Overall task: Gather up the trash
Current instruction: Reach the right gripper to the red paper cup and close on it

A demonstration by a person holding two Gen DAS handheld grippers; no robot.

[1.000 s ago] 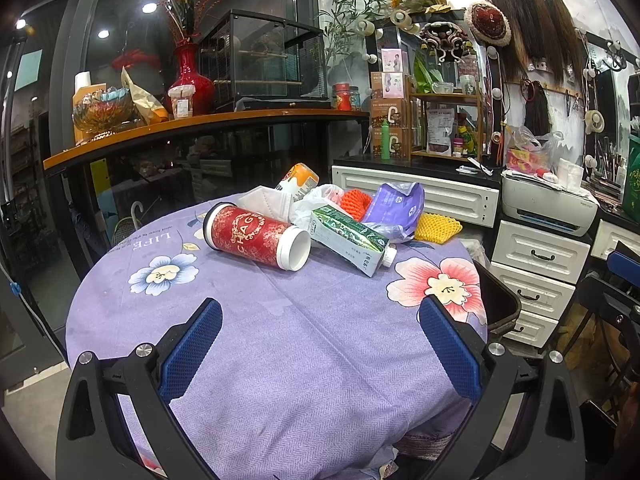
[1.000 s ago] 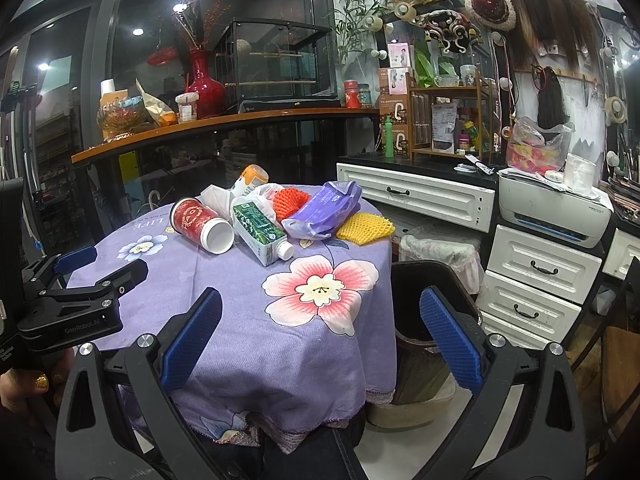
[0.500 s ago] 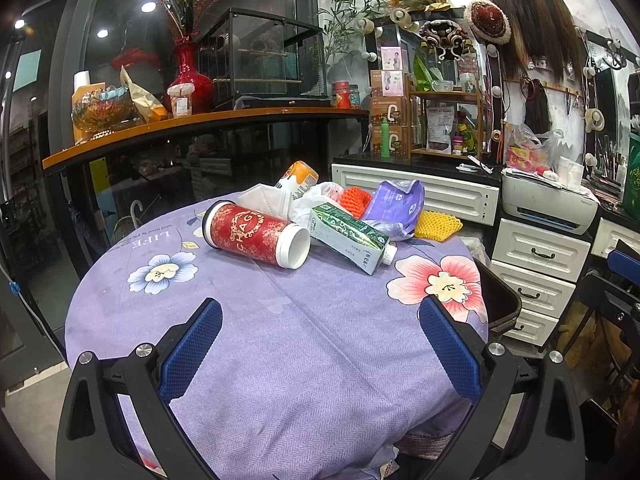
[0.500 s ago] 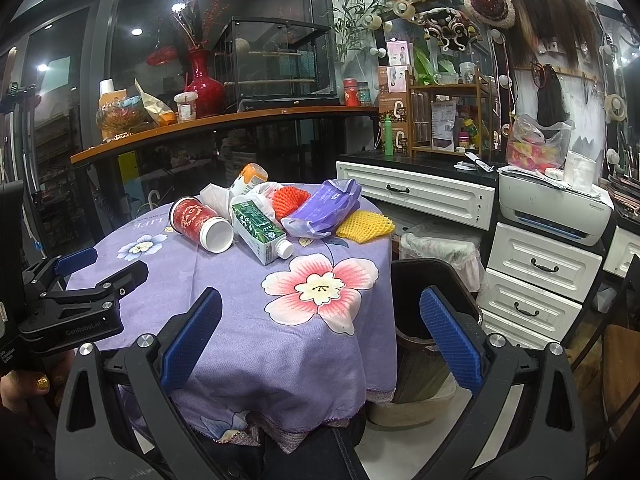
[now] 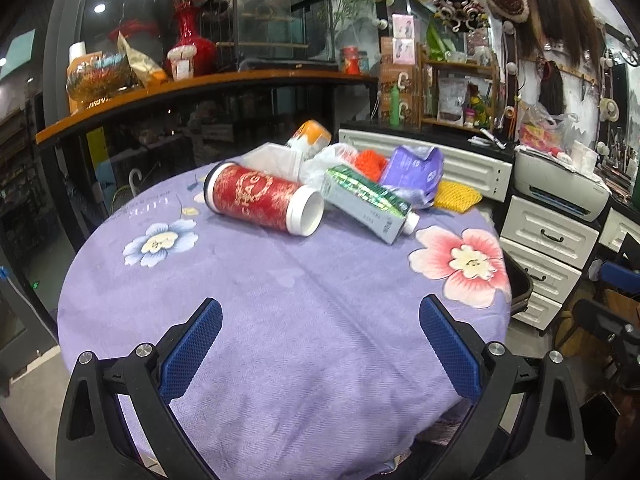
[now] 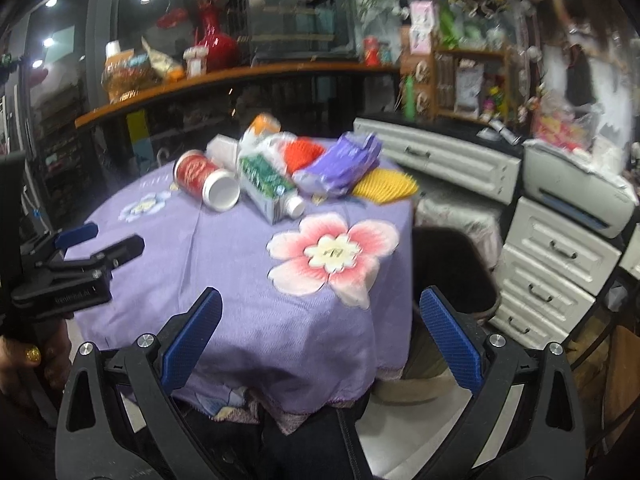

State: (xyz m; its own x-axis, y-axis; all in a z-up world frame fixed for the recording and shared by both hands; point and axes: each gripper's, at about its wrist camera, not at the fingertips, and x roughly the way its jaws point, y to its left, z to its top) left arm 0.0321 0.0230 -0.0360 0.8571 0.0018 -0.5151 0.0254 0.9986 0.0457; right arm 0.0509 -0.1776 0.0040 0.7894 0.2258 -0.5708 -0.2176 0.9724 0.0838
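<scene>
- The left hand-held gripper (image 5: 320,344) sits at the bottom of its frame, fingers spread wide, nothing between the blue pads, above bare purple cloth.
- The right hand-held gripper (image 6: 320,336) is also wide and empty, low in its frame over the near edge of the surface (image 6: 224,264); this view is blurred.
- In the right view the left hand-held gripper appears again at the left edge, held by a hand (image 6: 28,356) at lower left.
- All the trash lies in one heap at the upper middle of both frames, well apart from both grippers.
- At the front of the heap: a red canister (image 5: 262,203) on its side with its white open end toward the camera, and just right of it a green carton (image 5: 366,204) with a white cap, also lying down.
- Behind them: a white bag (image 5: 276,160), an orange-topped bottle (image 5: 310,139), an orange net (image 5: 370,160), a purple pouch (image 5: 414,172) and a yellow net (image 5: 456,198) at the right end.
- A dark bin (image 6: 452,268) stands right of the surface, at the middle right of the right view; its inside cannot be made out.
- Judged from this, the collecting has hardly begun: no piece is gripped and the whole heap remains on the cloth.
- What seems left: every item must be picked up and dropped, most likely into that bin.
</scene>
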